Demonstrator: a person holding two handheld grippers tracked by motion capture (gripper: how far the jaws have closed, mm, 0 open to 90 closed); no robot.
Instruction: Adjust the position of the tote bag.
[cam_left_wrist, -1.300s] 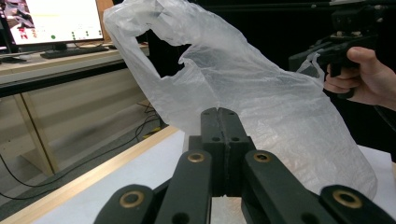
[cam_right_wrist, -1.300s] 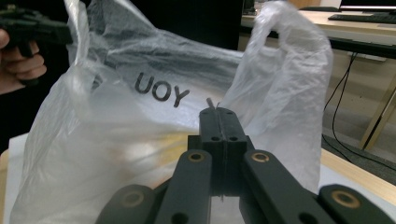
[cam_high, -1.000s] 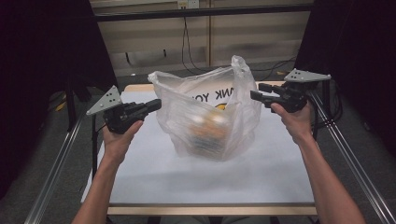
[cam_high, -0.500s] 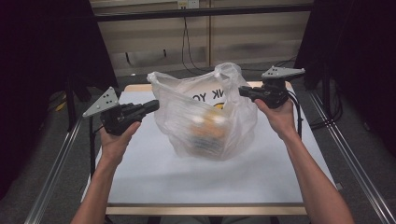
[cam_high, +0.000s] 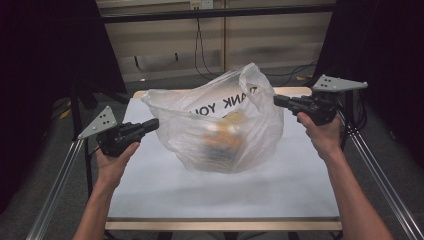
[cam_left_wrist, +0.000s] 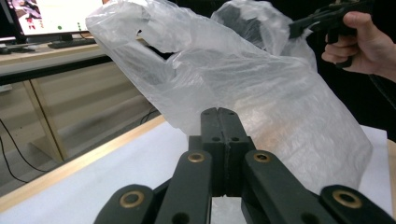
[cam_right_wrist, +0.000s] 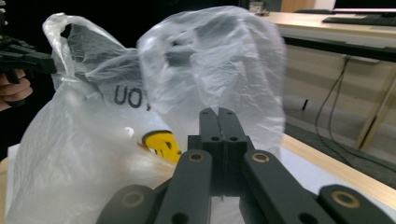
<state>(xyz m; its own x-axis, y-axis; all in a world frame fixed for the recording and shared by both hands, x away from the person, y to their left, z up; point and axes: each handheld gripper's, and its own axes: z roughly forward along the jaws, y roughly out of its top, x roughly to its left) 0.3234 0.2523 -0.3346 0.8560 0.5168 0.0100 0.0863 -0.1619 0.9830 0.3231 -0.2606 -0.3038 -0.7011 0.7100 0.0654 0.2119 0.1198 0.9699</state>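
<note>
Left gripper (cam_high: 150, 124) sits at the left of the surface (cam_high: 165, 190), held level in the person's left hand (cam_high: 112, 162) w/ its tip pointing right, at the plastic bag (cam_high: 225, 135). From its own view the jaws are pressed together, nothing visible between them; the tip (cam_left_wrist: 219, 114) is right against the bag's (cam_left_wrist: 261, 93) near-left side, but can't tell if any film is caught. Grey three-cornered plate on top tilts out to the left.

The bag is in the middle of the white surface, a bit toward the far edge. Thin, see-through, puffed up & standing, top edges raised on both sides. Black lettering on the far wall reads mirrored from above. Inside, low down, blurry yellow/orange stuff (cam_high: 222, 137), can't make out what exactly. In the right gripper view a yellow smiley print (cam_right_wrist: 161, 144) shows thru the film, plus part of the lettering.

Right gripper (cam_high: 277, 100) is at the right, higher up, near the bag's raised right handle (cam_high: 255, 80), held in the right hand (cam_high: 322, 135), tip pointing left. Its jaws have just been closing and are now pressed together; in its own view the tip (cam_right_wrist: 218, 114) is empty, w/ the bag's handle (cam_right_wrist: 224, 60) just beyond it, apart from the tip as far as I can tell.

Beyond the surface's far edge: a pale wall w/ cables hanging down.
</note>
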